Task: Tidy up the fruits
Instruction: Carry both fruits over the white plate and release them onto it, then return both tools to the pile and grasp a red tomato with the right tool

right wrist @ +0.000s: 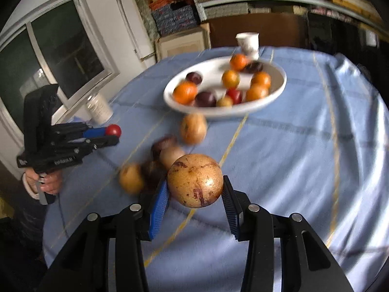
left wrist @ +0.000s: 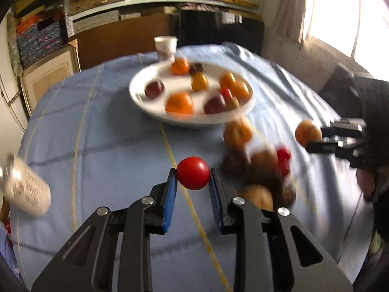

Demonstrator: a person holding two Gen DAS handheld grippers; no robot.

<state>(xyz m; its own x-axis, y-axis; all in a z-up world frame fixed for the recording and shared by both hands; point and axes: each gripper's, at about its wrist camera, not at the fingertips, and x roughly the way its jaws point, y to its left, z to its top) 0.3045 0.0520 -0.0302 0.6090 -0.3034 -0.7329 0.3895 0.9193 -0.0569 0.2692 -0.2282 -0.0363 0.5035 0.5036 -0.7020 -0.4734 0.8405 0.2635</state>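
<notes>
My left gripper (left wrist: 193,174) is shut on a small red fruit (left wrist: 193,172) and holds it above the blue cloth. It also shows in the right wrist view (right wrist: 113,135) at the left. My right gripper (right wrist: 195,185) is shut on a round tan speckled fruit (right wrist: 195,181), seen from the left wrist view (left wrist: 308,133) at the right. A white oval plate (left wrist: 138,90) (right wrist: 170,95) at the far middle holds several orange, dark purple and red fruits. A loose pile of fruits (left wrist: 257,163) (right wrist: 167,153) lies on the cloth between the grippers and the plate.
A paper cup (left wrist: 166,47) (right wrist: 248,42) stands behind the plate. A white jar (left wrist: 26,194) (right wrist: 98,108) stands near the table's left edge. The round table wears a blue cloth (left wrist: 97,133) (right wrist: 304,146). Shelves and boxes line the back wall.
</notes>
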